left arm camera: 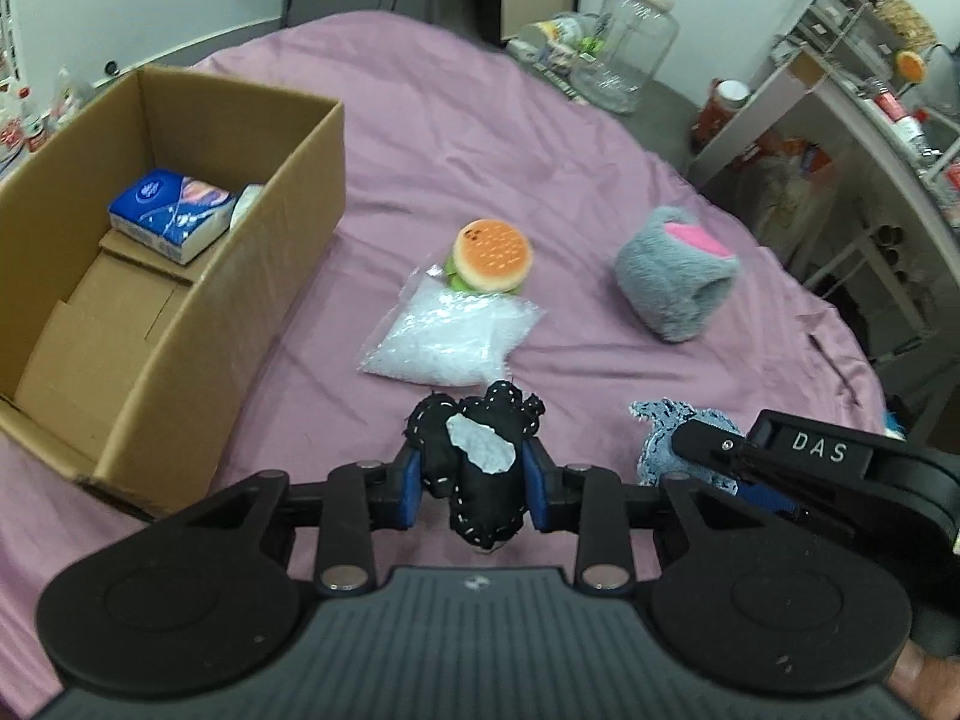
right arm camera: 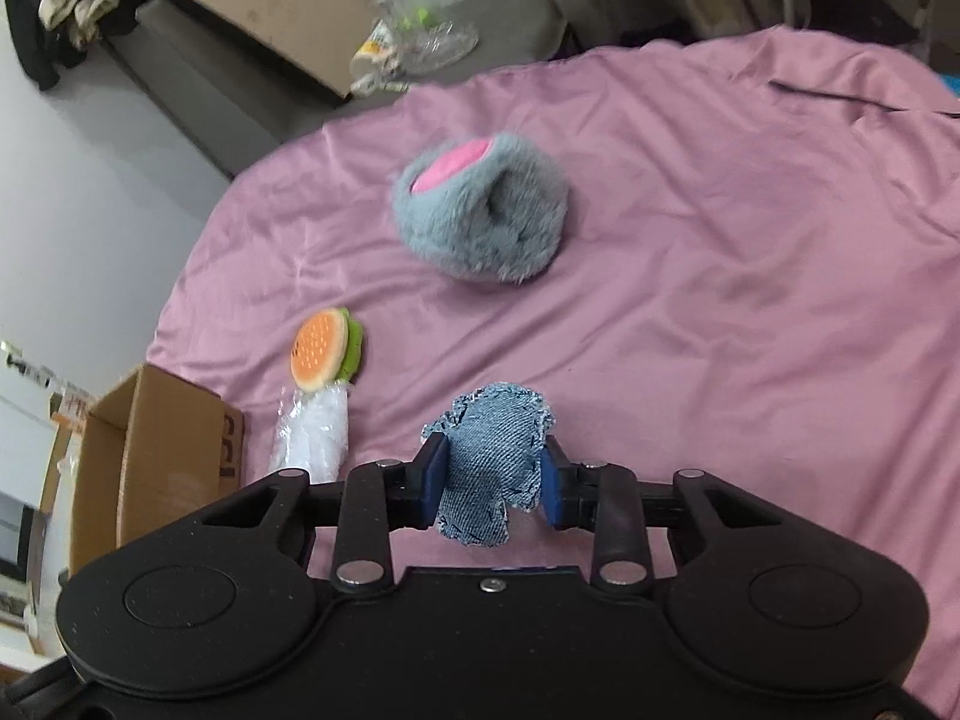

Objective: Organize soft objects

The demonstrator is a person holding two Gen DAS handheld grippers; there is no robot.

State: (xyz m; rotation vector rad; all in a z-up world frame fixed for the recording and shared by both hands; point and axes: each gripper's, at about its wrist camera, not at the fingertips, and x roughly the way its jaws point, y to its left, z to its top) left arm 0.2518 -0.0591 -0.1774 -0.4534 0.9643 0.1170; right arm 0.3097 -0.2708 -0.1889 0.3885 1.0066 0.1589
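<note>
Pink bedsheet point(left arm camera: 492, 138) covers the bed, with a cardboard box point(left arm camera: 288, 192) at its left side holding a blue tissue pack point(left arm camera: 171, 213). Left gripper point(left arm camera: 477, 480) is clamped on a black stitched fabric toy point(left arm camera: 480, 468), its blue pads pressing both sides, angled downward above the sheet. Right gripper point(right arm camera: 495, 480) is pinched on a denim fabric toy point(right arm camera: 492, 468) (frayed at the edges), likewise tilted down. Lying on the sheet beyond them are a burger plush point(left arm camera: 492, 255) touching a bag of white pellets point(left arm camera: 450, 342), and, well apart, a grey furry plush point(left arm camera: 678, 276).
</note>
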